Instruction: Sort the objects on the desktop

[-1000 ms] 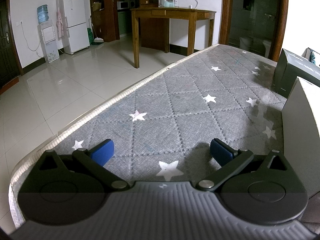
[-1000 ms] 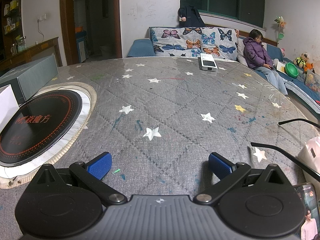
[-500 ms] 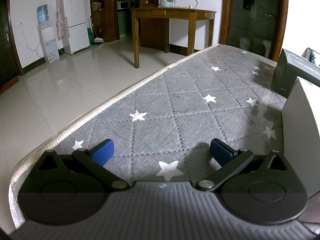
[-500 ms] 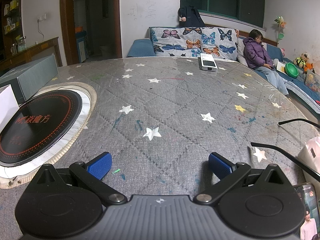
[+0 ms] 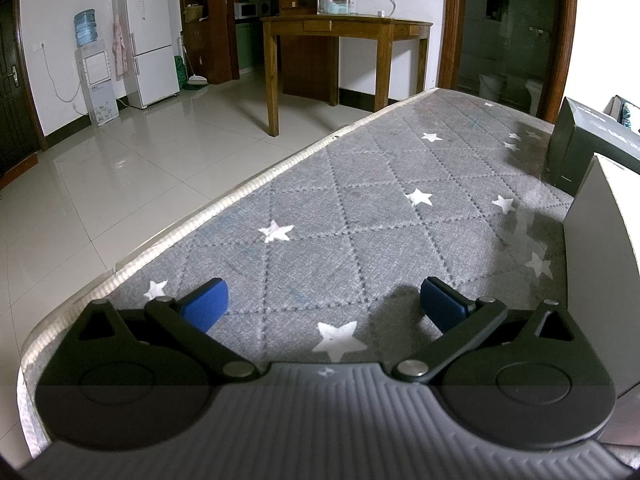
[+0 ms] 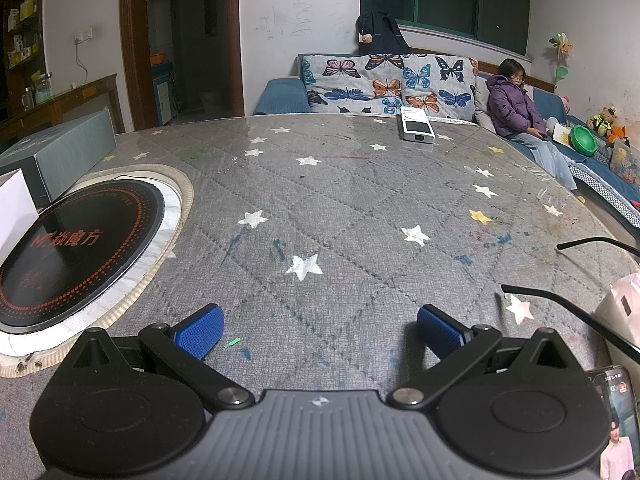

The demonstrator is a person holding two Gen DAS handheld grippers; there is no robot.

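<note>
Over a star-quilted table (image 6: 360,200), the left gripper (image 5: 322,300) and right gripper (image 6: 318,326) hover wide and empty, sorting seemingly unstarted, the glasses (image 6: 560,300) near right likely demanding a reach first.

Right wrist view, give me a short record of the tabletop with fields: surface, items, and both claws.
surface: grey quilted star-print table cover
left side: round black induction cooktop with red lettering, set in a white ring
far edge: white rectangular device
right edge: black-framed eyeglasses, phone with lit screen
boxes: dark grey cardboard box, white box
left claw: open, empty
right claw: open, empty
</note>
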